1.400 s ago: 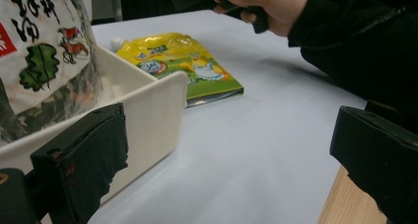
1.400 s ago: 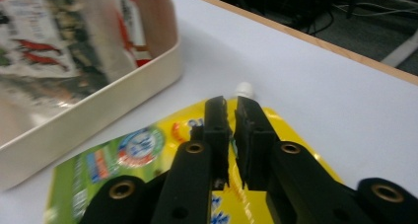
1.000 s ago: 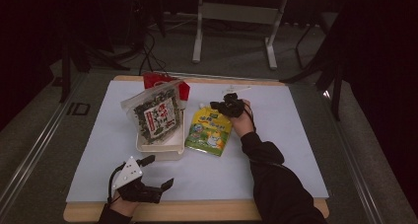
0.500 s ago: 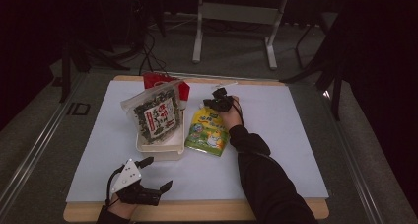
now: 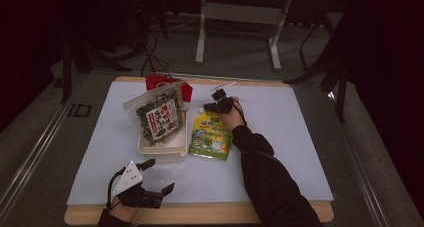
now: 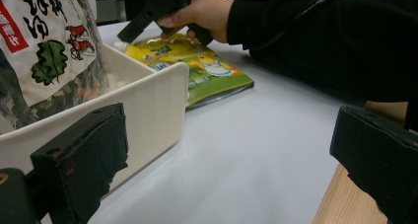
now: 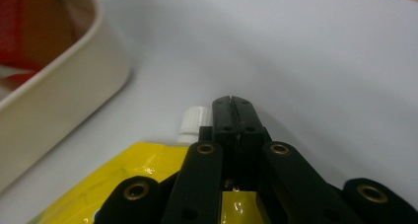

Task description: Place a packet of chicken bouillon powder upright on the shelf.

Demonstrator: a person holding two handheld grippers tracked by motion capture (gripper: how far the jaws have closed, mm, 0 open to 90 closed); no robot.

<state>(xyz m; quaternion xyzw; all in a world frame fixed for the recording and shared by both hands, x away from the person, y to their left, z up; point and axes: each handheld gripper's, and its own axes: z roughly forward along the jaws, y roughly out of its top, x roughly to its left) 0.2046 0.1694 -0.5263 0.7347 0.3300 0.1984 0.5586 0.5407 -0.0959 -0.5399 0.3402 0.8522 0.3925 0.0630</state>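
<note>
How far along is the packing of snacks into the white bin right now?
Done: the seaweed packet already leans in the white bin. In hand: the right gripper, jaws shut, is at the top edge of the yellow spout pouch, which lies flat on the table beside the bin. Left: lifting that pouch in. The left gripper waits open.

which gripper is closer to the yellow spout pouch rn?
Right. The right gripper sits at the top edge of the yellow spout pouch, jaws shut beside its white cap. The left gripper rests open at the near table edge, below the white tray.
</note>
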